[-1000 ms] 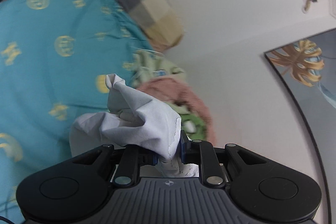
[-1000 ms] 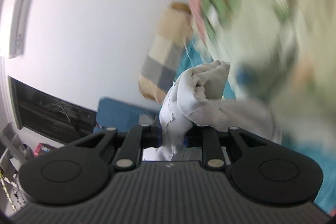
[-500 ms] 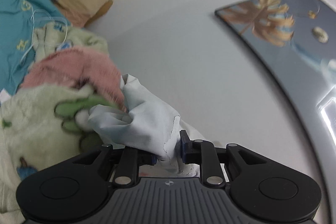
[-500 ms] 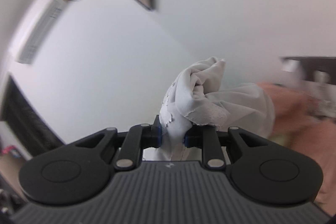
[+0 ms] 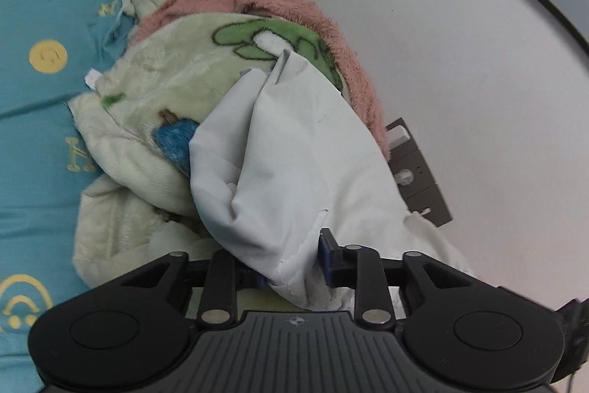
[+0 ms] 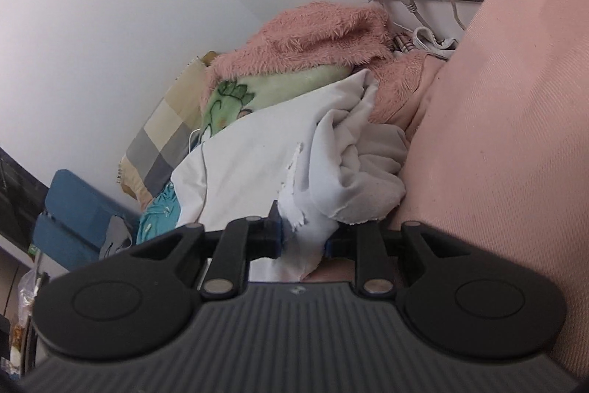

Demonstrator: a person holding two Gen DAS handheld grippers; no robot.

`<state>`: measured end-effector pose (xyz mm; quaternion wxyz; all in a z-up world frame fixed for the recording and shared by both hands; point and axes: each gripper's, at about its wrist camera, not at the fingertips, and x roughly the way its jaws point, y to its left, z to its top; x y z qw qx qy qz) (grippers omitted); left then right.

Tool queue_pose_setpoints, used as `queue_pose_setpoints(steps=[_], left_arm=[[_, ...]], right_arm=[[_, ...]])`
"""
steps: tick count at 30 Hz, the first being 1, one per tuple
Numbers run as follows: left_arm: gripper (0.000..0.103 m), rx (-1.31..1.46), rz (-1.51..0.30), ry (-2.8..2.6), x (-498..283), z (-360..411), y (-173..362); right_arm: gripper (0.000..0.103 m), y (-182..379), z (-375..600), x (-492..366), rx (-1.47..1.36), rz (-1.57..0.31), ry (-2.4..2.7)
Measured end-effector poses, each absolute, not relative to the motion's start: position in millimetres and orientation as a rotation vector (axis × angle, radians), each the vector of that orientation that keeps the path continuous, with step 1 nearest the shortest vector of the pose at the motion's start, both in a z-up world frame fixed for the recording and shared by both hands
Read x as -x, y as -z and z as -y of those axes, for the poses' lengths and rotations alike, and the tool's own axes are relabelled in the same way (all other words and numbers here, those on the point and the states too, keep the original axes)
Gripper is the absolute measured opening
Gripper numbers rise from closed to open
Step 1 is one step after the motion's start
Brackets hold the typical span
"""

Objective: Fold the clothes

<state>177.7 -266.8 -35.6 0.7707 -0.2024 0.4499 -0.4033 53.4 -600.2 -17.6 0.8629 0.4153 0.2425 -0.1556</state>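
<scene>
Both ends swung from facing the wall down toward the bed. Left hand-held gripper [image 5: 294, 264] and right hand-held gripper [image 6: 303, 240] stay clamped on the thin white fabric garment [image 5: 294, 150], now draped against the green-and-pink fleece blanket pile [image 5: 165, 91]. Likely laying it out; no fold yet.

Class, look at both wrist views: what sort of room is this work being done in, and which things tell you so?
Most likely a bedroom, on a bed. A teal patterned sheet lies under the pile, a checked pillow leans on the wall, and a fleece blanket is heaped there.
</scene>
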Motion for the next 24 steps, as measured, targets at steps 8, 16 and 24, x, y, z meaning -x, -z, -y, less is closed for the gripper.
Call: queue_pose_setpoints(steps=[8, 16, 24], left_arm=[[0.103, 0.145, -0.781, 0.809, -132, 249, -35], [0.103, 0.069, -0.589, 0.755, -56, 190, -102], [0.103, 0.011, -0.444, 0.651, 23, 141, -129]], right_arm=[[0.071, -29, 565, -18, -0.748, -0.512, 0.371], [0.082, -88, 497, 30, -0.504, -0.434, 0.355], [0.082, -105, 431, 76, -0.43, -0.38, 0.283]])
